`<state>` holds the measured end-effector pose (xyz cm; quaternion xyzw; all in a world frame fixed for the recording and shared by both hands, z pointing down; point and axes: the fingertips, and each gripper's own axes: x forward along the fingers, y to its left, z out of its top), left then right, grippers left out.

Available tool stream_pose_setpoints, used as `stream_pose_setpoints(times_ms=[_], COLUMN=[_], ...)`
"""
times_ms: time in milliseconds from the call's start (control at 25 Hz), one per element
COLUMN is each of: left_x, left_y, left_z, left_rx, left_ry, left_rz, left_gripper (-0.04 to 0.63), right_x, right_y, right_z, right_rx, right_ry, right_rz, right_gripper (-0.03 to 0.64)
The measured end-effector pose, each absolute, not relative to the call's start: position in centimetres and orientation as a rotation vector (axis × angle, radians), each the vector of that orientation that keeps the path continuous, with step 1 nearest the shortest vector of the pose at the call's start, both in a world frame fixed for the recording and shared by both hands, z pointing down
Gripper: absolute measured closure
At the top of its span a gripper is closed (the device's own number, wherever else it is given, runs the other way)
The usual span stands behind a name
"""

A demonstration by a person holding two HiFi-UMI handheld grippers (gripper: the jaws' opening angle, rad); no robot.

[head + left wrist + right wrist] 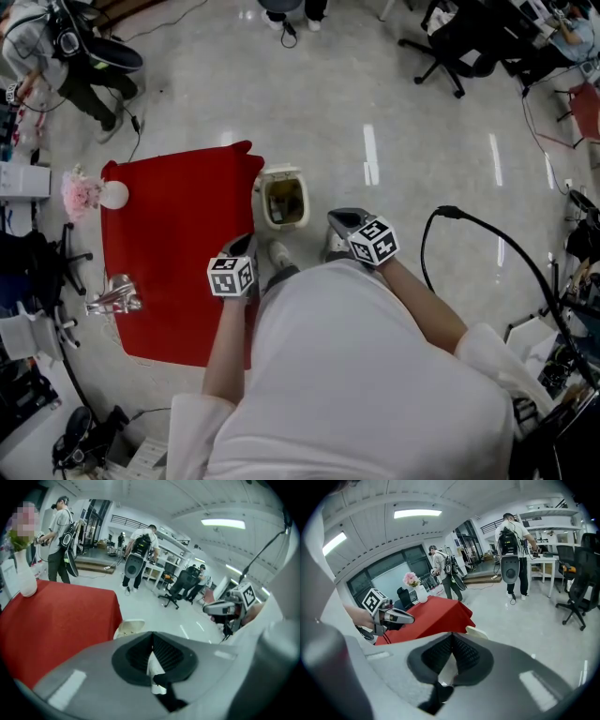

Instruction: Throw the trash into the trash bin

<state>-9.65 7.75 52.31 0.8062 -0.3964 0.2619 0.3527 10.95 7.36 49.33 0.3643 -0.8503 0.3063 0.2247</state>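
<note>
Left gripper (246,244) jaws together, right gripper (343,219) likewise, both angled downward

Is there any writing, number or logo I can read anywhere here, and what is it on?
No readable text in any view.
On the left gripper and right gripper, the marker cubes show only black-and-white squares, not letters.
On the trash bin: no label visible.

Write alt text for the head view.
Seen from above, a person in white holds the left gripper and right gripper near a trash bin on the floor beside a red table bearing a crumpled silvery item and a flower vase.
</note>
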Motion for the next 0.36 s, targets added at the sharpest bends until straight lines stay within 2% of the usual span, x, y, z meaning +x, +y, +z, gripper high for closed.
stream_pose_setpoints(times_ms=[360], left_x=[-10.3], left_y=[8.3], left_z=[52.4], left_rx=[2.099], left_ry=[-1.010], left_rz=[0.668], left_gripper=[0.589], right_x=[9.6], right_y=[7.9], right_z=[49.2], right_rx=[1.020], right_ry=[-2.346], right_rz=[0.835], right_gripper=[0.618])
